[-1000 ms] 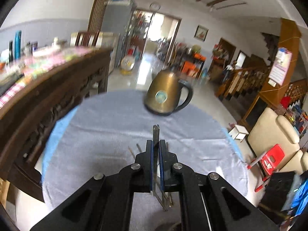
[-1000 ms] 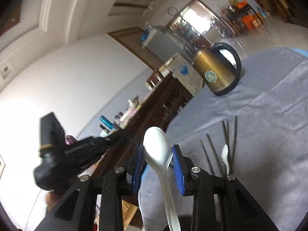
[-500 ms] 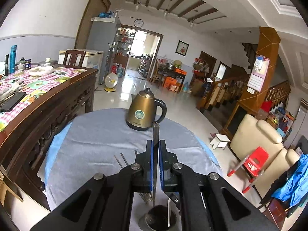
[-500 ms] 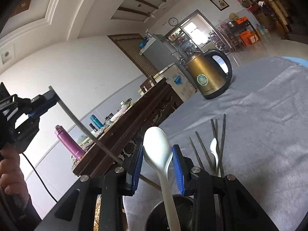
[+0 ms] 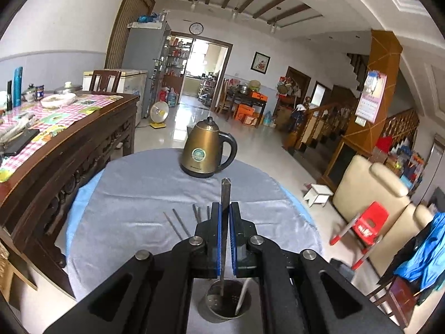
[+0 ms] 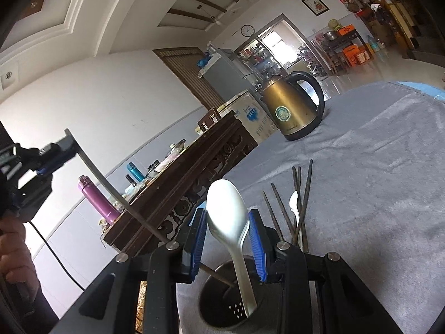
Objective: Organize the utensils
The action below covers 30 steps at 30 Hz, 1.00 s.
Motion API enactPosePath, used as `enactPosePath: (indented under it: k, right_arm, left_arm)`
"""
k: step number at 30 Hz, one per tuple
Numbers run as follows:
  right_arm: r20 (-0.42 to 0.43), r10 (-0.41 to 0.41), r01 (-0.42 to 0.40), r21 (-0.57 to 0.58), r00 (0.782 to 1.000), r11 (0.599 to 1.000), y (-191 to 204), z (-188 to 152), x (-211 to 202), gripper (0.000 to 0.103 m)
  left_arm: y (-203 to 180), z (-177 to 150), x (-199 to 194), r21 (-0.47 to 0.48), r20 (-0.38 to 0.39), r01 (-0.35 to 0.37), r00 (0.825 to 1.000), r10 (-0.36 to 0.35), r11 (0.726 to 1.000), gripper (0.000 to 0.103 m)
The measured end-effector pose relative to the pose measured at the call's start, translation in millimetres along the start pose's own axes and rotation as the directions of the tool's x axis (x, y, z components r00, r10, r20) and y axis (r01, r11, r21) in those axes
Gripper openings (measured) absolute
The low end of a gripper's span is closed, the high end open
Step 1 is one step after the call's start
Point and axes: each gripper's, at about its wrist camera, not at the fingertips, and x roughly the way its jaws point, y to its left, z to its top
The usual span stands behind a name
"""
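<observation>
left wrist view: the left tongs are clamped tight on a thin dark metal chopstick, its lower tip already inside the round perforated metal utensil cup on the table.
cup contents: a white handle leans in the cup beside the chopstick.
still to sort: several more dark chopsticks lie loose on the grey cloth-covered table, beyond the tongs; a brass-coloured electric kettle stands further back.
right wrist view: the right tongs are partly closed around a white plastic soup spoon, bowl up, its handle reaching down into the same cup.
other arm: the left tongs show at the left edge, holding the chopstick slanted down toward the cup.
loose pile: dark chopsticks and a second white spoon lie on the cloth just beyond.
doing it well: i judge both utensils are about ready to drop; keep each tip well inside the rim, let go one at a time, then lift straight up so neither utensil tips the cup.
</observation>
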Motion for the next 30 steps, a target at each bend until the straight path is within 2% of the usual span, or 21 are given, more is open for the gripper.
enactPosePath:
  k: [2, 8, 10, 11, 12, 14, 15, 22, 30]
  right_arm:
    - [-0.006, 0.003, -0.003, 0.003, 1.0, 1.0, 0, -1, -4, 0.033]
    - [-0.07, 0.022, -0.021, 0.013, 0.997, 1.0, -2, -8, -8, 0.036]
    - [-0.095, 0.021, -0.019, 0.018, 0.995, 1.0, -4, -8, -9, 0.05]
    - [-0.096, 0.02, -0.017, 0.027, 0.995, 0.999, -5, -7, -11, 0.066]
    - [-0.086, 0.021, -0.018, 0.038, 0.996, 0.999, -7, -6, -14, 0.068]
    - [-0.049, 0.021, -0.018, 0.055, 0.999, 0.998, -11, -2, -21, 0.068]
    - [-0.038, 0.015, -0.012, 0.059, 0.999, 0.998, -13, 0, -23, 0.068]
    - [-0.012, -0.035, 0.036, 0.085, 0.999, 0.996, -31, 8, -32, 0.064]
    - [-0.043, -0.09, 0.094, 0.109, 0.995, 0.99, -48, 9, -23, 0.055]
  left_arm:
    - [1, -6, 7, 0.007, -0.024, -0.021, 0.999, 0.021, 1.0, 0.005]
    - [12, -25, 28, -0.037, -0.126, -0.009, 0.992, 0.004, 0.999, 0.005]
    - [15, -30, 30, -0.055, -0.142, -0.003, 0.99, -0.005, 0.999, 0.007]
    - [17, -32, 30, -0.057, -0.144, 0.002, 0.99, -0.01, 0.998, 0.011]
    - [17, -33, 30, -0.06, -0.143, 0.004, 0.99, -0.012, 0.998, 0.018]
    - [21, -35, 27, -0.065, -0.129, -0.007, 0.992, -0.002, 0.998, 0.029]
    - [24, -35, 26, -0.067, -0.118, -0.013, 0.993, 0.005, 0.998, 0.032]
    - [49, -31, 23, -0.129, -0.081, -0.037, 0.996, 0.026, 0.991, 0.032]
    - [89, -30, 34, -0.193, -0.086, -0.132, 0.989, 0.118, 0.972, 0.033]
